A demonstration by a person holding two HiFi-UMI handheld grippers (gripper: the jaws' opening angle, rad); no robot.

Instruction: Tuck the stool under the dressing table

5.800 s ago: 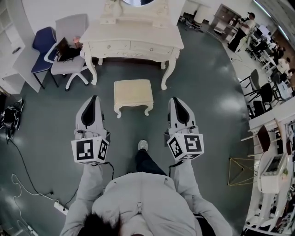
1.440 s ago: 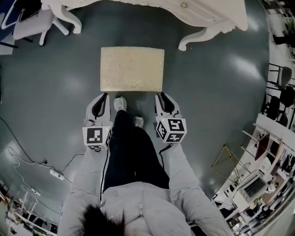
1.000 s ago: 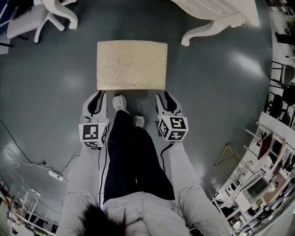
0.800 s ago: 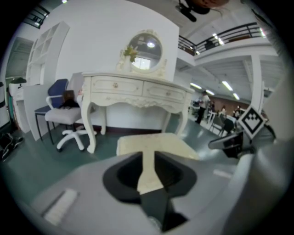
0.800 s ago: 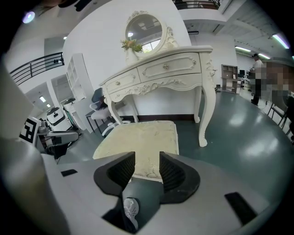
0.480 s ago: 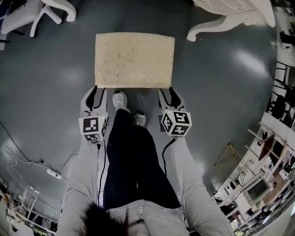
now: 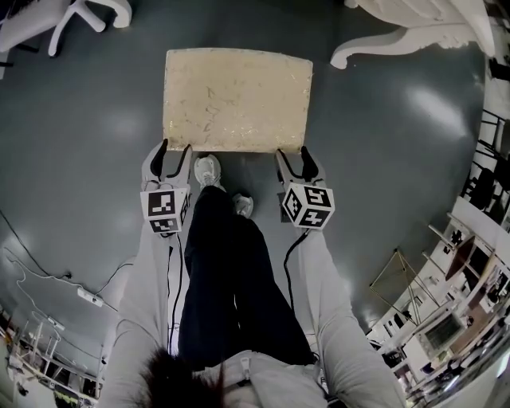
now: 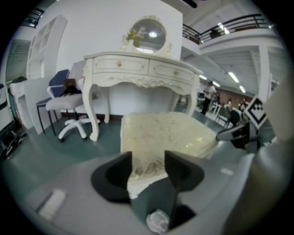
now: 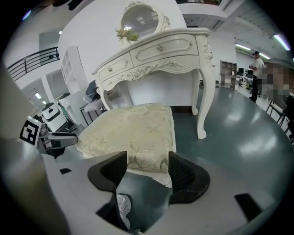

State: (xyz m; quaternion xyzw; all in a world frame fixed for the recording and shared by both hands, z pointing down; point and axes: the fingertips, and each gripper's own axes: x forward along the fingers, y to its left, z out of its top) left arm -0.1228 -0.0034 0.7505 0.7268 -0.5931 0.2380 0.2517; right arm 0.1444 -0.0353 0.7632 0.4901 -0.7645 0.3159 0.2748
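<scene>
The cream upholstered stool [image 7: 237,97] stands on the grey floor in front of the white dressing table [image 8: 138,69], apart from it. In the head view my left gripper [image 7: 175,151] is at the stool's near left corner and my right gripper [image 7: 293,155] at its near right corner. Both sets of jaws have just been opening. In the left gripper view the stool's corner [image 8: 146,166] lies between the spread fingers without being pinched. The right gripper view shows the same: the stool's padded corner [image 9: 146,158] sits between the wide jaws of the right gripper [image 9: 147,166].
A curved leg of the dressing table [image 7: 398,40] shows at the head view's top right. An office chair's base [image 7: 80,12] is at top left; the chair [image 8: 69,103] stands left of the table. The person's shoes [image 7: 209,171] are just behind the stool.
Both grippers have sunk and come forward to the stool's near corners, and their jaws have spread wider. The stool looks larger and closer in the head view.
</scene>
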